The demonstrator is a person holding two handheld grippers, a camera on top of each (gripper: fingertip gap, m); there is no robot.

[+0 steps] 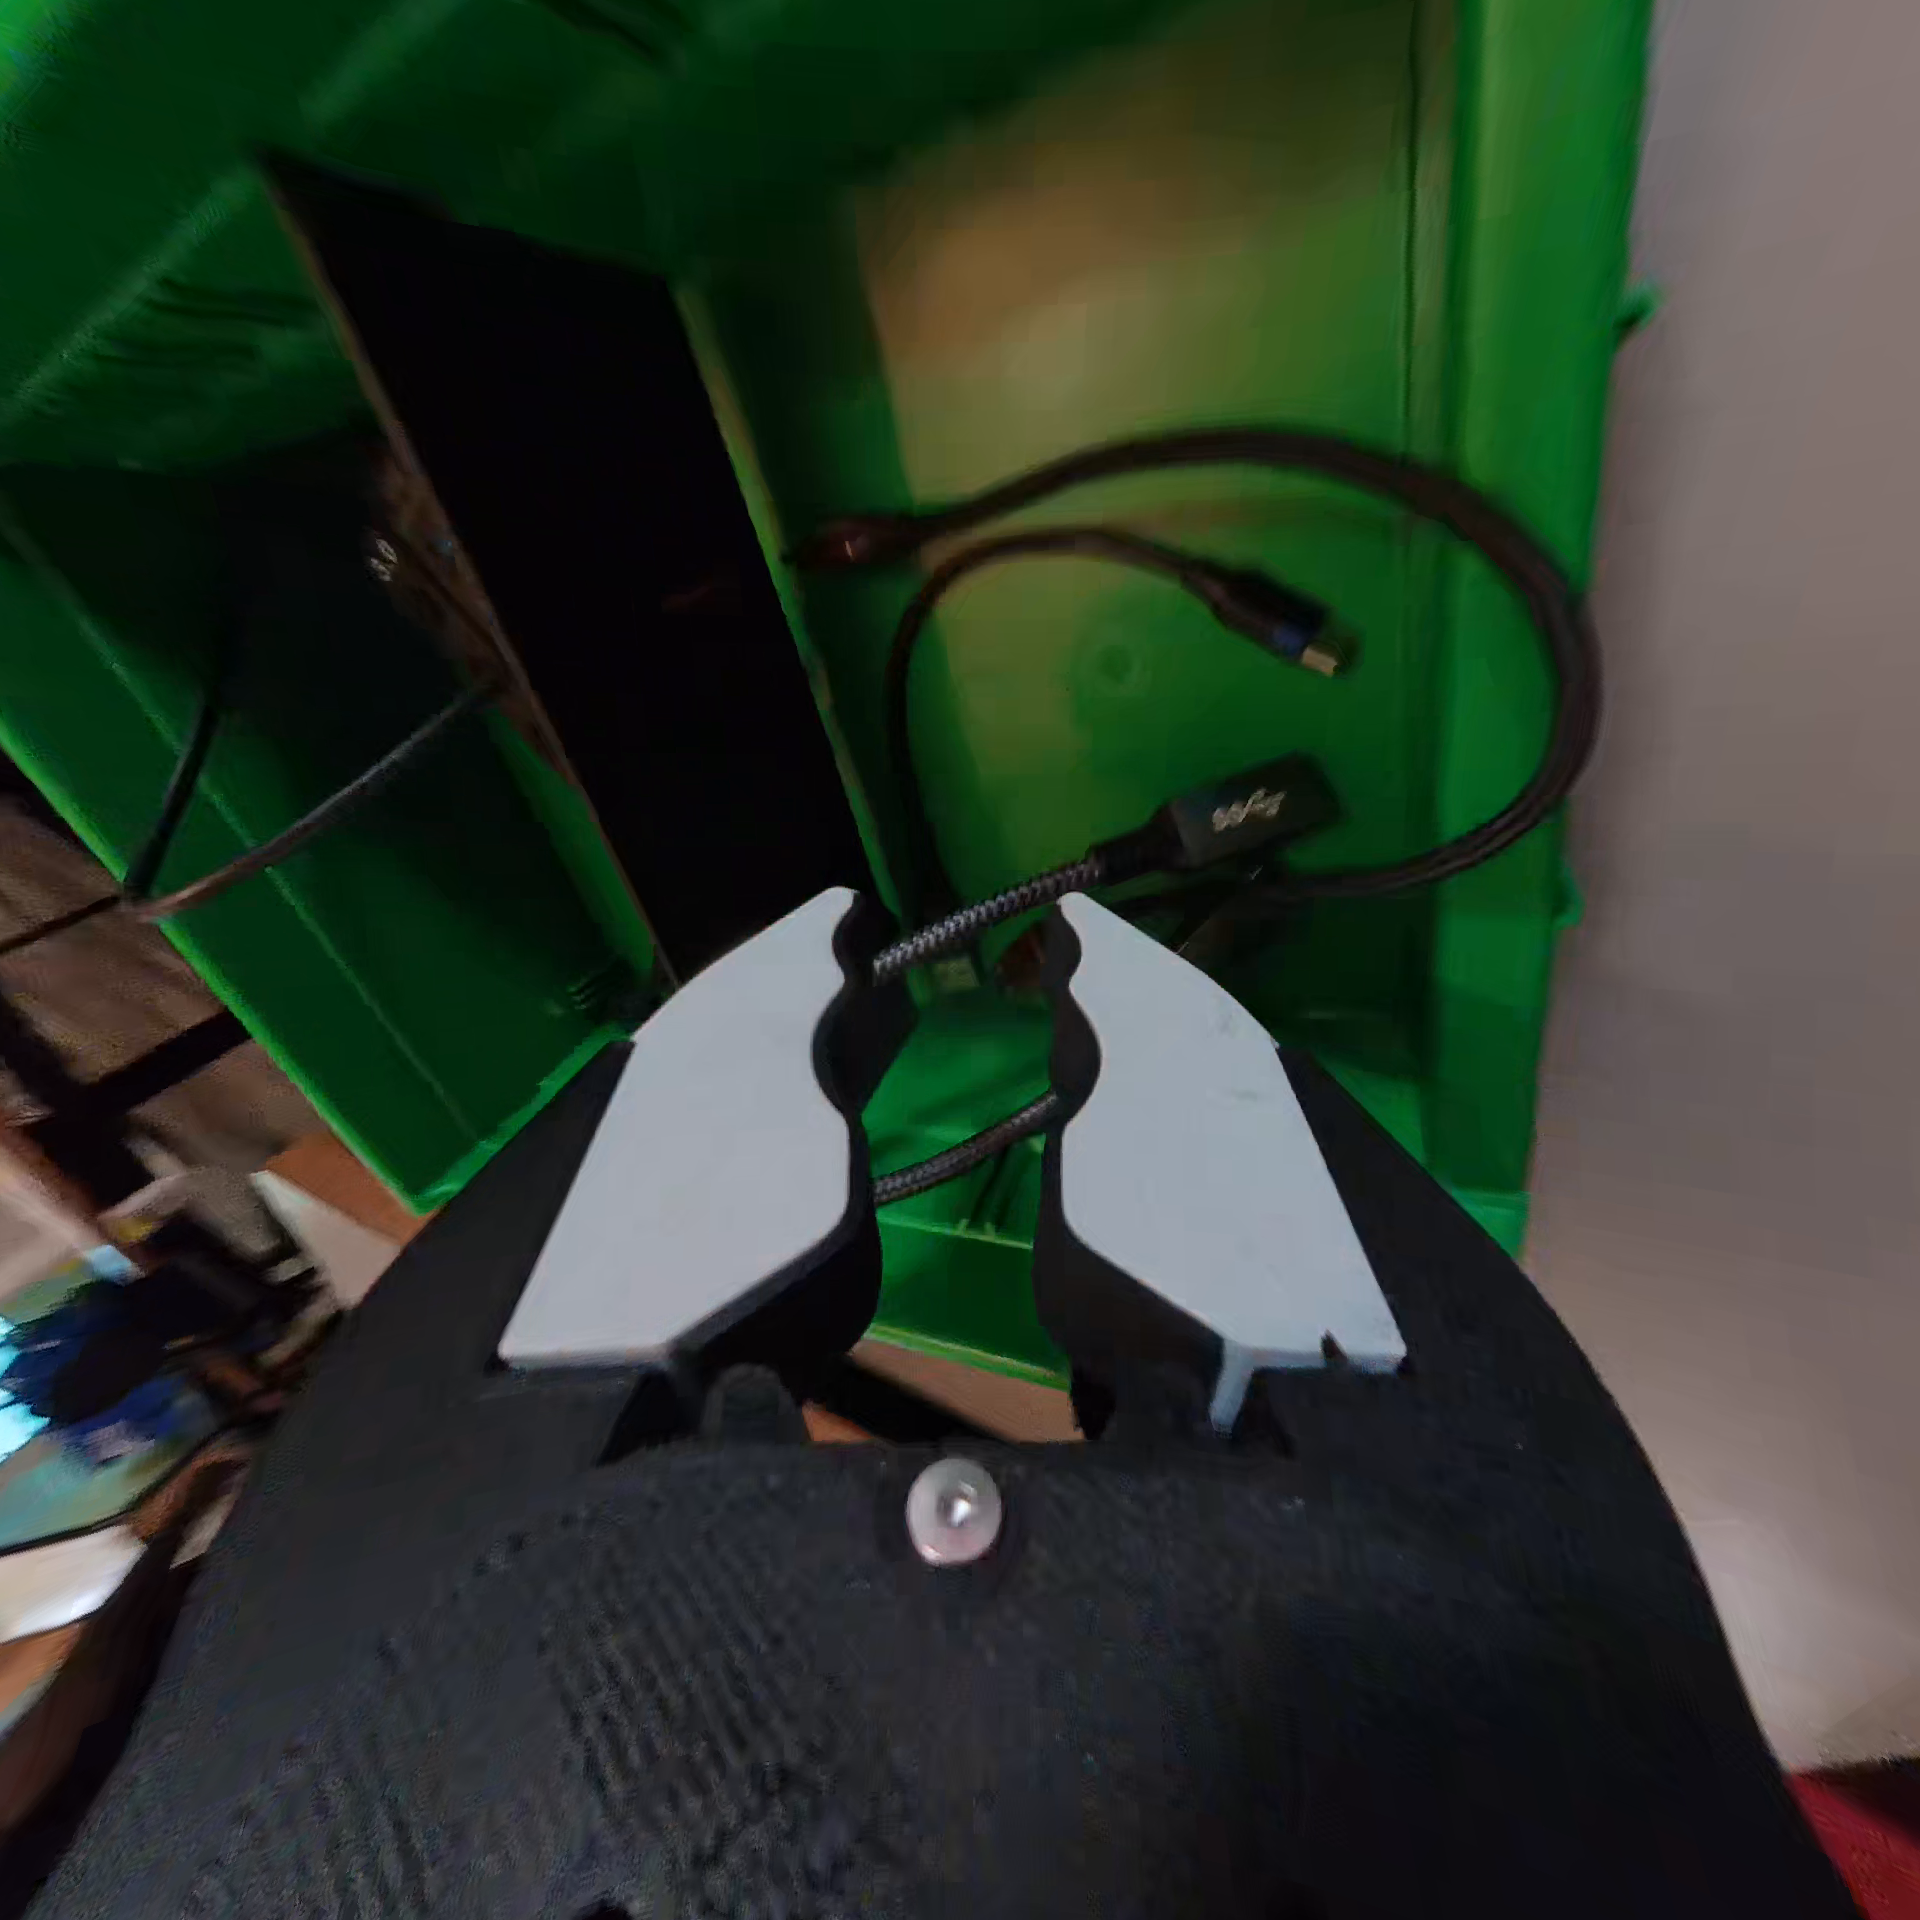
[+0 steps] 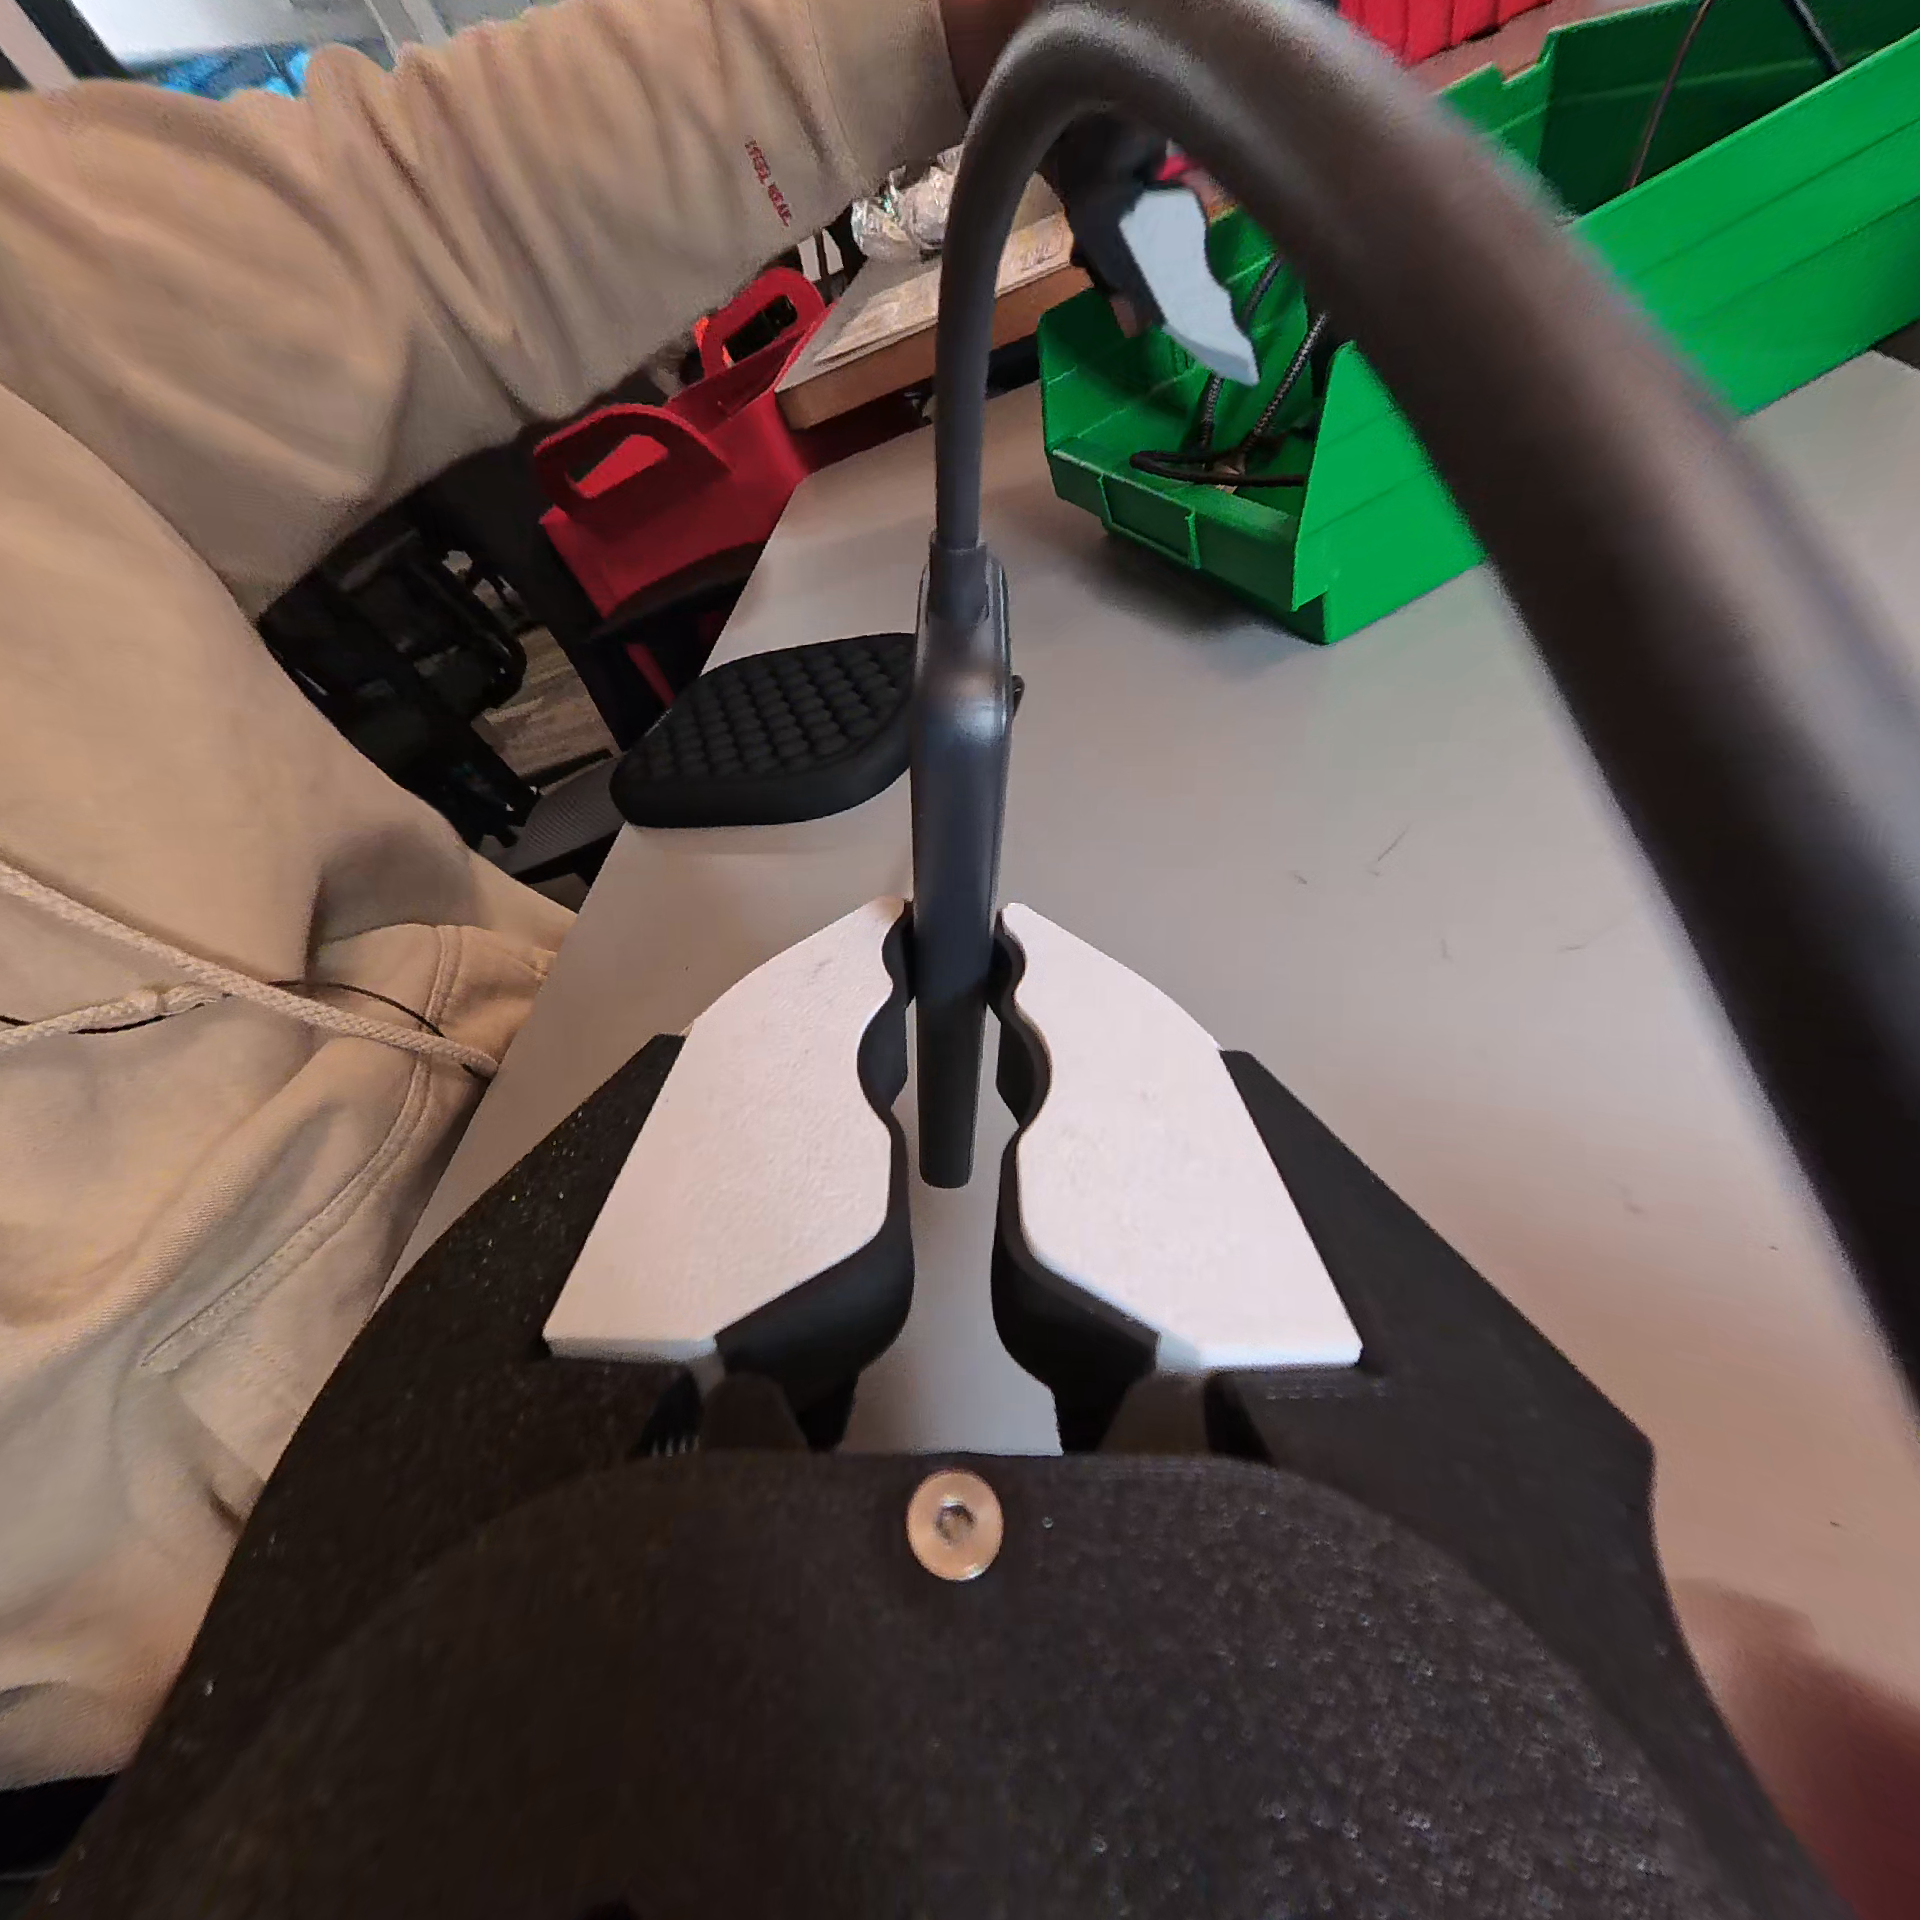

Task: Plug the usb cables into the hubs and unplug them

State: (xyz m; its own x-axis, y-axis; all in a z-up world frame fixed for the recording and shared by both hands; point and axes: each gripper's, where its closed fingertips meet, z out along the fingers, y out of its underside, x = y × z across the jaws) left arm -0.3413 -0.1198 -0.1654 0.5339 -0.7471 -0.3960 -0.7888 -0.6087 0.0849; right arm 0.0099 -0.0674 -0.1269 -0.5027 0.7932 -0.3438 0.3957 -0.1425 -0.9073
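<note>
Clamping a dark grey hub (image 2: 956, 831) edge-on between its tips, right gripper (image 2: 954, 940) holds it above the grey table (image 2: 1299, 831), hub's thick cord (image 2: 1455, 343) arching up and back over the camera; beyond it a black dimpled pad (image 2: 769, 727) at the table edge, a beige sleeve (image 2: 436, 239) across the left, a red bag (image 2: 675, 457) lower down, then a small green bin (image 2: 1247, 540) with cables, left gripper (image 2: 1184, 281) dipped into it, a bigger green bin (image 2: 1714, 208) farther right. Left wrist view: left gripper (image 1: 956, 925) jaws partly apart, gripping nothing, a braided usb cable (image 1: 997, 904) running between the tips, can't tell if touching; past them its black plug (image 1: 1247, 810) on the bin floor, then thin black cables (image 1: 1538, 665) looping to a plug (image 1: 1278, 623) and a small connector (image 1: 842, 540); green divider (image 1: 790, 582) left of them, dark compartment (image 1: 582, 582) beyond
</note>
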